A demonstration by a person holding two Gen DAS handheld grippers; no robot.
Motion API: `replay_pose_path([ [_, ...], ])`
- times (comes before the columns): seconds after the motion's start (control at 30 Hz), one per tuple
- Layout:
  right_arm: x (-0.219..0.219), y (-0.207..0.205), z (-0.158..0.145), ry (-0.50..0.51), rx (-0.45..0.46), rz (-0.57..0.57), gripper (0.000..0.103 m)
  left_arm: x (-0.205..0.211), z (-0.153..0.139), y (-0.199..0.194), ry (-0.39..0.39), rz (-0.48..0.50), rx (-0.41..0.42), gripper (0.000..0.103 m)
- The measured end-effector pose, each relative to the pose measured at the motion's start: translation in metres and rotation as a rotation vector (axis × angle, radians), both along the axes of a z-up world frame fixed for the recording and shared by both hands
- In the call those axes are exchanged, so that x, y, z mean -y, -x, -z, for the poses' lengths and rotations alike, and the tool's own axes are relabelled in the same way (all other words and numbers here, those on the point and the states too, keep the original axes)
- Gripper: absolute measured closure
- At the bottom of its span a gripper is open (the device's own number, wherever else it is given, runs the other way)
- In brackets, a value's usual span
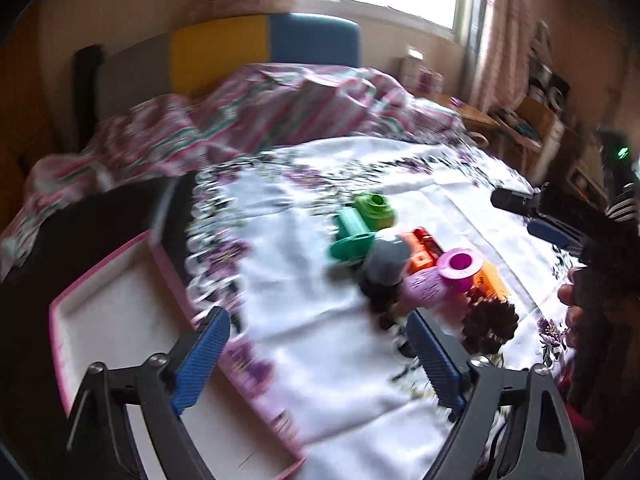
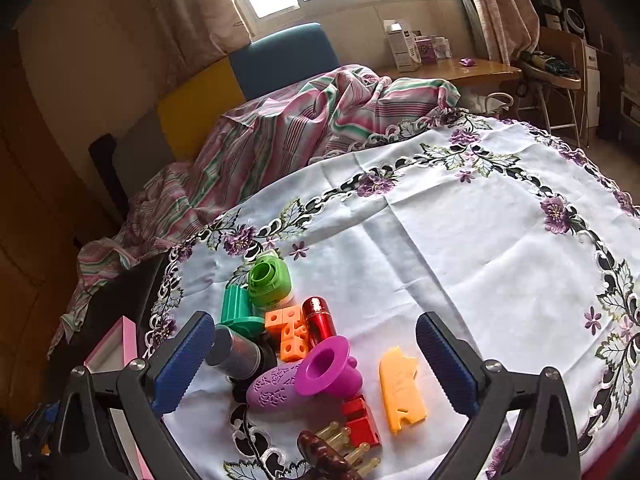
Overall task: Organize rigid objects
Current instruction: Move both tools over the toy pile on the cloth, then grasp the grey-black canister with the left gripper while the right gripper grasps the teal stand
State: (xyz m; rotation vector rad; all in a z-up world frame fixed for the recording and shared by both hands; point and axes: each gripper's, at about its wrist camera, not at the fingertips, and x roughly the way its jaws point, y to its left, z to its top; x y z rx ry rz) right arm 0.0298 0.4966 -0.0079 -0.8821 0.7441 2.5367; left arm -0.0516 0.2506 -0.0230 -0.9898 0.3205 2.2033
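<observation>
A heap of small toys lies on the white floral tablecloth (image 2: 460, 264): a light green cylinder (image 2: 269, 283), a teal spool (image 2: 237, 311), orange cubes (image 2: 289, 334), a red tube (image 2: 318, 318), a magenta funnel (image 2: 327, 366), a purple oval piece (image 2: 272, 391), a grey cylinder (image 2: 236, 354), an orange flat piece (image 2: 401, 394) and a red block (image 2: 360, 420). My right gripper (image 2: 316, 368) is open above the heap. My left gripper (image 1: 318, 356) is open, left of the heap (image 1: 400, 256), beside a pink-rimmed white tray (image 1: 132, 320). The left view is blurred.
A bed with striped pink and green covers (image 2: 280, 132) lies behind the table. A wooden desk with boxes (image 2: 440, 64) stands by the window at the back right. The tray's corner (image 2: 120, 344) shows at the table's left edge.
</observation>
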Motion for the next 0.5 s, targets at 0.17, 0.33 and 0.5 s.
replay_pose_path([
  [0.17, -0.013, -0.004, 0.002, 0.038, -0.009, 0.034, 0.000, -0.055, 0.016, 0.011, 0.025, 0.055, 0.019, 0.016],
  [0.33, -0.021, -0.005, 0.003, 0.058, -0.015, 0.056, 0.000, -0.088, 0.034, 0.027, 0.048, 0.044, 0.063, 0.016],
  [0.5, -0.023, -0.002, 0.006, 0.061, 0.000, 0.058, 0.000, -0.111, 0.052, 0.036, 0.079, 0.066, 0.092, 0.058],
])
